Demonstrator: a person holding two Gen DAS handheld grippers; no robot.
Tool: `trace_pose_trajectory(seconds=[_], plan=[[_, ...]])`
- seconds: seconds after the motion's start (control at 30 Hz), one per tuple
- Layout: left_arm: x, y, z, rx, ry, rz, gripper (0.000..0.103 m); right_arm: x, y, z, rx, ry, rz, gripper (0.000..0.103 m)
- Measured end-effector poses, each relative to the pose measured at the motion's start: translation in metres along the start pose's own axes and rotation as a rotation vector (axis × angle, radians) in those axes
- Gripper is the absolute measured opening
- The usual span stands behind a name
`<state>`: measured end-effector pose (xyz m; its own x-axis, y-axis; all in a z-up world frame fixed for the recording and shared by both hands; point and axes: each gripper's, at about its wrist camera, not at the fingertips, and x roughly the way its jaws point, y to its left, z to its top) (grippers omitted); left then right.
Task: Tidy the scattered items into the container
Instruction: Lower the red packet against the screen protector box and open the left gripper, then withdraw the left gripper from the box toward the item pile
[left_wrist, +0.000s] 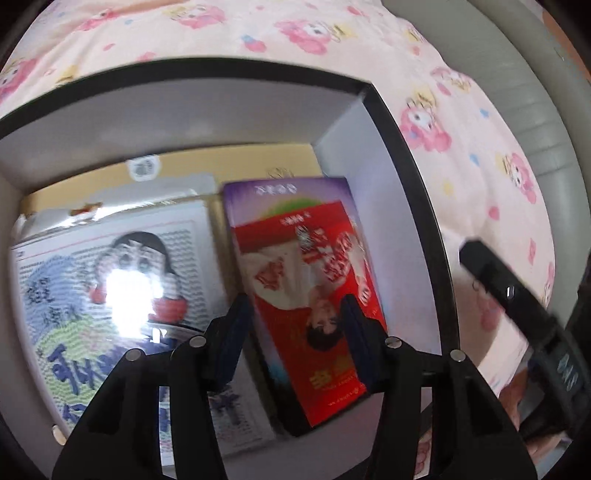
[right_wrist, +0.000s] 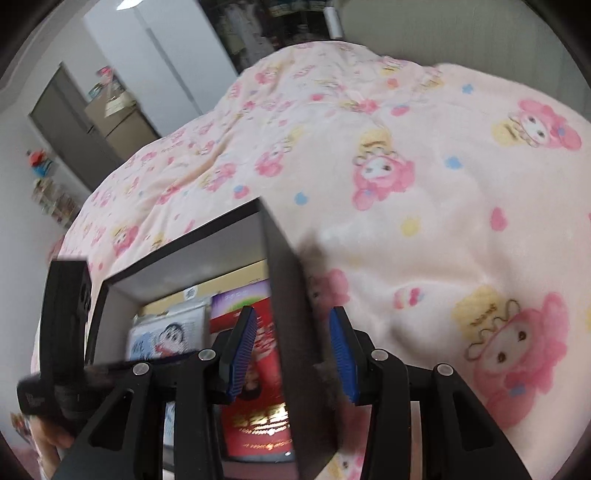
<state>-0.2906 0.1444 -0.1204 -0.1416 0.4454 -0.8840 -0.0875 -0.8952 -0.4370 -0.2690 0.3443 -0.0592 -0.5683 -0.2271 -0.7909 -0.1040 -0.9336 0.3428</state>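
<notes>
Red-and-purple box (left_wrist: 314, 291) already lay inside the container (left_wrist: 402, 155), right of a cartoon-printed packet (left_wrist: 110, 288), with the left hand-held gripper (left_wrist: 295, 332) straddling it, pads seemingly not pressing. Further right, the right hand-held gripper (right_wrist: 293, 354) clamped the container's wall; the pink bedspread (right_wrist: 424, 192) showed no stray items, so tidying looked nearly finished.

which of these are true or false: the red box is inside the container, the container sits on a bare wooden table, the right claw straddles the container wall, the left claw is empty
1. The red box is inside the container. True.
2. The container sits on a bare wooden table. False: it sits on a pink cartoon blanket.
3. The right claw straddles the container's wall. True.
4. The left claw is empty. False: the red box is between its fingers.
</notes>
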Motion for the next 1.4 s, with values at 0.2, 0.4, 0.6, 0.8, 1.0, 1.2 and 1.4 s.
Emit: trace_pose_trajectory(seconds=[0.2, 0.4, 0.6, 0.8, 1.0, 1.2, 1.4], plan=[[0.007, -0.012, 0.006, 0.005, -0.002, 0.011, 0.051, 0.003, 0.005, 0.0, -0.011, 0.017, 0.024, 0.037], [0.006, -0.01, -0.001, 0.006, 0.003, -0.016, 0.051, 0.005, 0.002, -0.002, 0.001, 0.033, 0.036, 0.037], [-0.005, 0.012, 0.003, -0.078, -0.006, -0.042, 0.051, 0.005, 0.002, -0.002, 0.014, 0.035, 0.049, 0.037], [-0.009, 0.011, 0.003, -0.061, 0.046, -0.137, 0.051, 0.005, 0.002, -0.003, 0.01, 0.039, 0.055, 0.037], [-0.015, 0.01, 0.032, -0.046, -0.036, -0.044, 0.051, 0.005, -0.009, 0.002, 0.052, 0.021, 0.049, 0.037], [0.004, 0.007, 0.058, 0.019, 0.031, 0.07, 0.051, 0.016, -0.013, 0.003, 0.068, 0.05, 0.065, 0.038], [0.003, 0.003, 0.04, 0.074, 0.062, 0.044, 0.052, 0.017, -0.01, 0.004, 0.062, 0.049, 0.062, 0.038]])
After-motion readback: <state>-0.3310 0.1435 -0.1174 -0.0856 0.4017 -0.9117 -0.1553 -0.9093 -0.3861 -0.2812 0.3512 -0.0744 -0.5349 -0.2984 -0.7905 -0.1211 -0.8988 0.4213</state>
